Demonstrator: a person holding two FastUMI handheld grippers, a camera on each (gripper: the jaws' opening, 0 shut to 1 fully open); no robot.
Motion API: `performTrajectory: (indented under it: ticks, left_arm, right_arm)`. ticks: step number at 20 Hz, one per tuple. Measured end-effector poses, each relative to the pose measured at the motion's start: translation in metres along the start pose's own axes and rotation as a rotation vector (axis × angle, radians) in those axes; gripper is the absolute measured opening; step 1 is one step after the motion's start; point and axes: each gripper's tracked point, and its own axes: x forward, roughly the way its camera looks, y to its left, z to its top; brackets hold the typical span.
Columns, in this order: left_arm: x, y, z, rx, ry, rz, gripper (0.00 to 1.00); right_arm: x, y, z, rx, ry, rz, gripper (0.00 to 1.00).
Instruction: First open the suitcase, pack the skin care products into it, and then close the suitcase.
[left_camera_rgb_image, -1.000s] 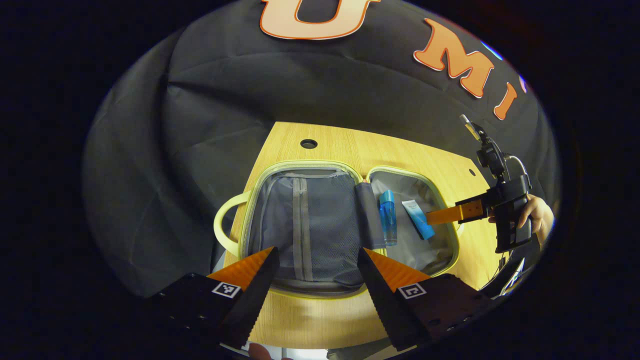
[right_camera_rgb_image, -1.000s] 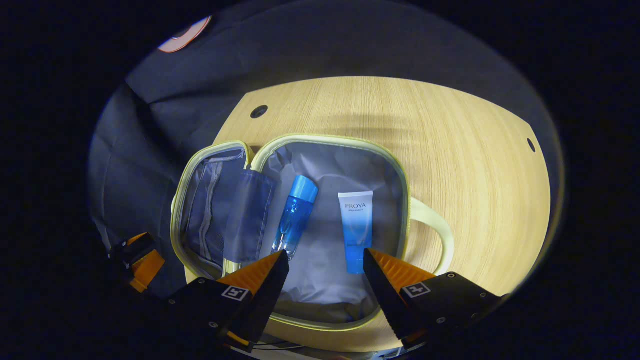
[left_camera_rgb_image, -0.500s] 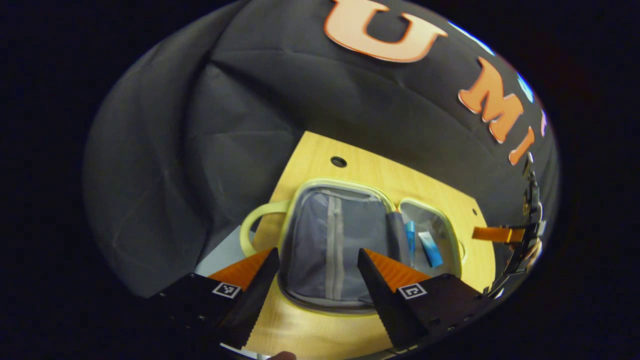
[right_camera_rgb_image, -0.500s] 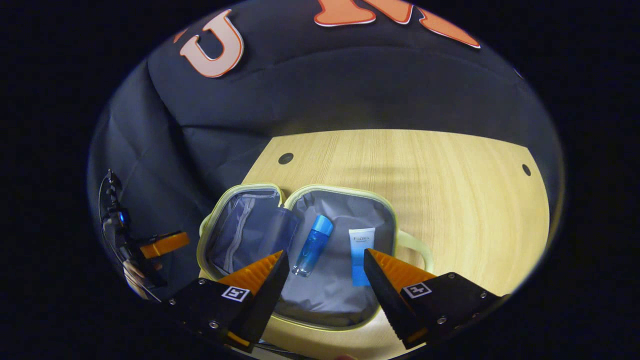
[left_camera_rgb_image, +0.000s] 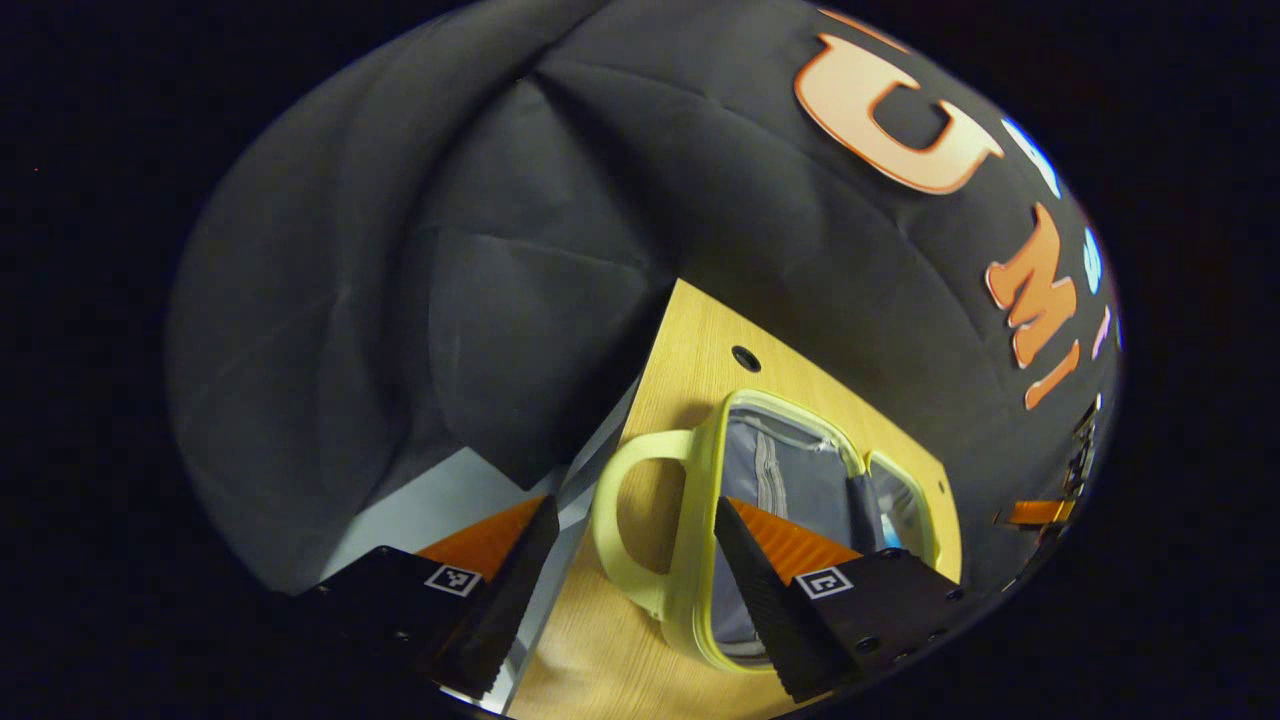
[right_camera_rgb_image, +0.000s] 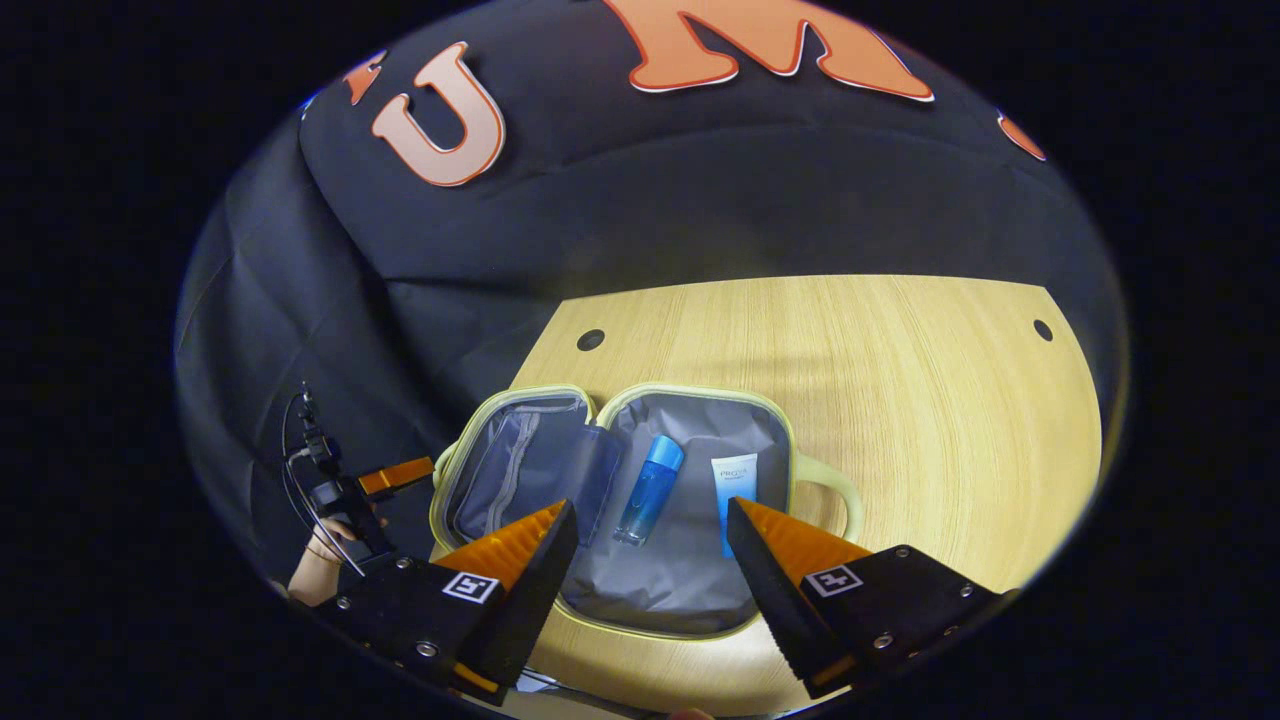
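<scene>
Your right gripper (right_camera_rgb_image: 648, 545) hangs above the near edge of the wooden table (right_camera_rgb_image: 900, 400), its fingers spread apart with nothing between them. Past them you see the suitcase (right_camera_rgb_image: 690, 590) lying open flat, pale yellow-green trim around a grey lining. In its right half a blue bottle (right_camera_rgb_image: 650, 488) lies just beside a white-and-blue tube (right_camera_rgb_image: 733, 482), the two apart and roughly side by side. The left half shows a zipped mesh pocket (right_camera_rgb_image: 520, 470). A handle (right_camera_rgb_image: 838, 492) loops out from the right side. Off to the left your other gripper (right_camera_rgb_image: 395, 475) is held by a hand (right_camera_rgb_image: 315, 570), clear of the case; whether it is spread or closed is too small to tell
</scene>
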Motion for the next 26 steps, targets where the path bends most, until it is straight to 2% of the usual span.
performTrajectory:
  ticks: [2, 6, 9, 10, 11, 12, 14, 15, 18, 21, 23, 26]
  left_arm:
    - [0.015, -0.002, -0.006, -0.088, 0.001, -0.042, 0.98]
    - [0.03, 0.007, -0.01, -0.178, -0.002, -0.064, 0.94]
    - [0.034, 0.003, -0.012, -0.235, 0.004, -0.087, 0.55]
    - [0.043, 0.013, -0.016, -0.245, 0.016, -0.035, 0.37]
    - [0.035, 0.013, -0.017, -0.243, 0.043, -0.034, 0.19]
    - [0.035, 0.01, -0.016, -0.232, 0.041, -0.038, 0.12]
    - [0.034, 0.003, -0.015, -0.183, 0.043, -0.043, 0.12]
    - [0.029, -0.001, -0.012, -0.147, 0.052, -0.032, 0.06]
    - [0.014, -0.016, 0.001, -0.027, 0.046, 0.008, 0.06]
    - [-0.008, -0.041, 0.013, 0.15, 0.086, 0.045, 0.04]
    - [-0.022, -0.058, 0.019, 0.273, 0.097, 0.076, 0.06]
    - [-0.046, -0.104, 0.039, 0.362, 0.064, 0.082, 0.06]
  right_arm:
    - [0.0, -0.009, -0.004, 0.019, 0.016, -0.022, 0.96]
    - [0.0, -0.02, -0.011, 0.01, 0.043, -0.06, 0.96]
    - [-0.002, -0.023, -0.009, 0.038, 0.034, -0.064, 0.96]
    - [-0.002, -0.027, -0.008, 0.041, 0.033, -0.076, 0.96]
    - [-0.003, -0.032, -0.007, 0.036, 0.028, -0.085, 0.96]
    - [-0.004, -0.034, -0.006, 0.03, 0.027, -0.092, 0.95]
    - [-0.003, -0.037, -0.005, 0.028, 0.018, -0.098, 0.96]
    - [-0.003, -0.039, -0.004, 0.031, 0.013, -0.098, 0.96]
    - [-0.003, -0.041, 0.002, 0.039, -0.009, -0.096, 0.96]
    - [-0.008, -0.048, 0.014, 0.048, -0.041, -0.096, 0.96]
    - [-0.015, -0.056, 0.027, 0.06, -0.08, -0.101, 0.96]
    - [-0.027, -0.071, 0.044, 0.072, -0.139, -0.107, 0.95]
